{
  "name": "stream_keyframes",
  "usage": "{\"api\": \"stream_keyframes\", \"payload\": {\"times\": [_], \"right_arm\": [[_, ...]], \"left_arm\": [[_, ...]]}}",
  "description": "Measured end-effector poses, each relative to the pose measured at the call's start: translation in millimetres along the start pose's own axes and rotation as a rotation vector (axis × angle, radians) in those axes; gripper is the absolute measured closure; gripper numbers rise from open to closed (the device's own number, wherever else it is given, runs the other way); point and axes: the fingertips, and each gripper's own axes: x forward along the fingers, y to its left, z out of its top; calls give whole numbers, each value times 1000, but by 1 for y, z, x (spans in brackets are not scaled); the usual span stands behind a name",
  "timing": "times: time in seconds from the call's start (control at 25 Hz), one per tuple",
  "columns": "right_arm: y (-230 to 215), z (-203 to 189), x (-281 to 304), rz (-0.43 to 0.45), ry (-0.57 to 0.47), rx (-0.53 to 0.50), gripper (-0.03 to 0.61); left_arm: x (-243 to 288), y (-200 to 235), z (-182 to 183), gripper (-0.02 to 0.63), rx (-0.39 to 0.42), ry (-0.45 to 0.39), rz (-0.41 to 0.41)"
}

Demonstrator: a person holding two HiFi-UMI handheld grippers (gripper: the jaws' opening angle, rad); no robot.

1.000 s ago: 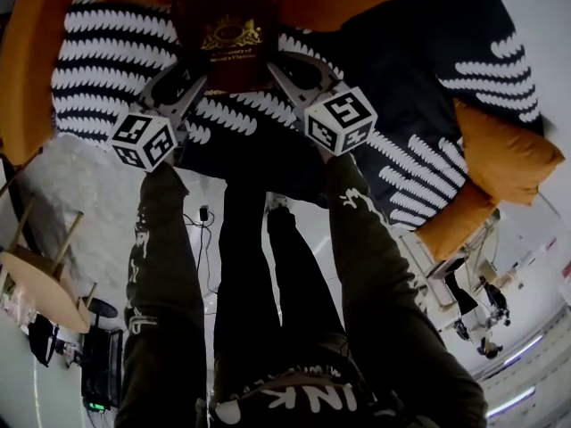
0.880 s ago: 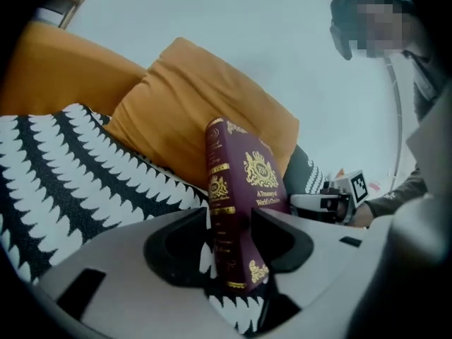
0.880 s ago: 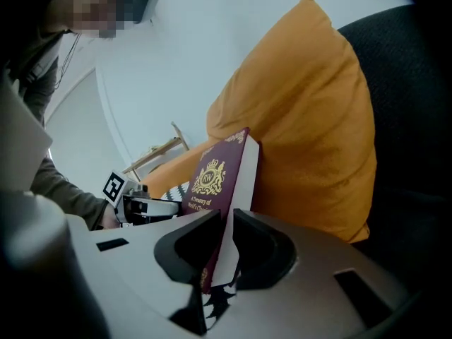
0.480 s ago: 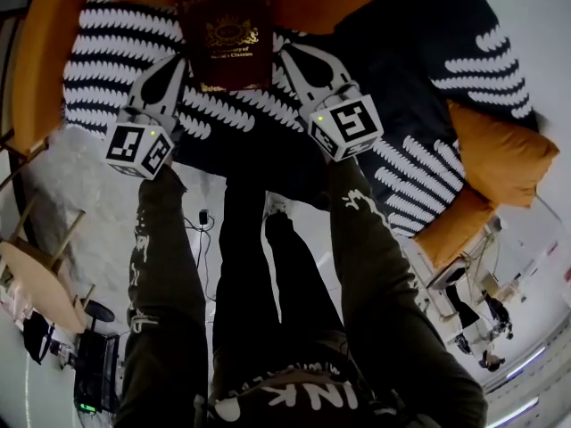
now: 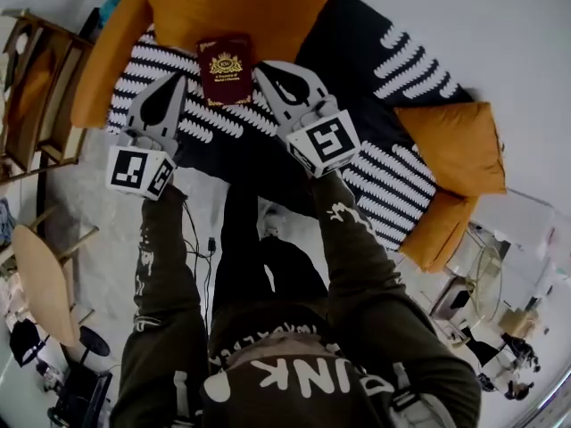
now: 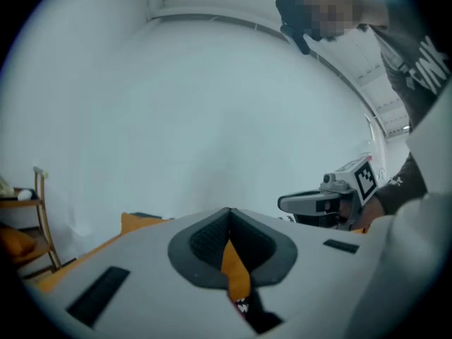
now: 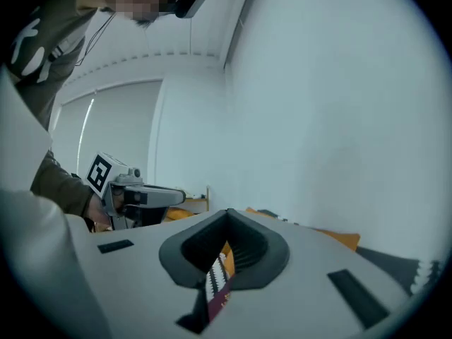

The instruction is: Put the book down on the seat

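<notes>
Looks done, or nearly: see the book lying flat, cover up, on the seat, on its black-and-white throw, close to the back edge under the orange backrest and nearer the left end than the right. Nothing on top of it, so no need for a steadying hand. Probably set well in from the front edge to stop it sliding off.

As for the left claw: closed tight, pad against pad, nothing pinched; only a sliver of orange upholstery glimpsed through the slot behind the pads. As for the right claw: likewise together and empty, with a strip of throw and maroon cover showing through the slot, far below rather than in the grip.

In the head view, flanking the book on either side without touching it. In their own views, aimed level at the pale wall with the sofa low in frame, so judged to be held up off the seat. Nothing left to grip; best to avoid nudging the book.
</notes>
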Motion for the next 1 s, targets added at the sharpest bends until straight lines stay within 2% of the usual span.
{"api": "stream_keyframes", "payload": {"times": [0.2,0.32,0.6,0.84,1.0], "right_arm": [[59,101,-67,17,-73,-68,571],[88,148,-109,6,-105,-81,571],[148,215,-183,-15,-165,-122,571],[215,241,-228,-37,-201,-187,571],[272,248,-260,-67,-205,-220,571]], "left_arm": [[-68,-65,108,611,77,-87,13],[-105,-103,153,611,109,-107,12],[-183,-166,209,611,145,-132,11],[-251,-201,240,611,181,-186,-19],[-308,-228,247,611,196,-215,-51]]}}
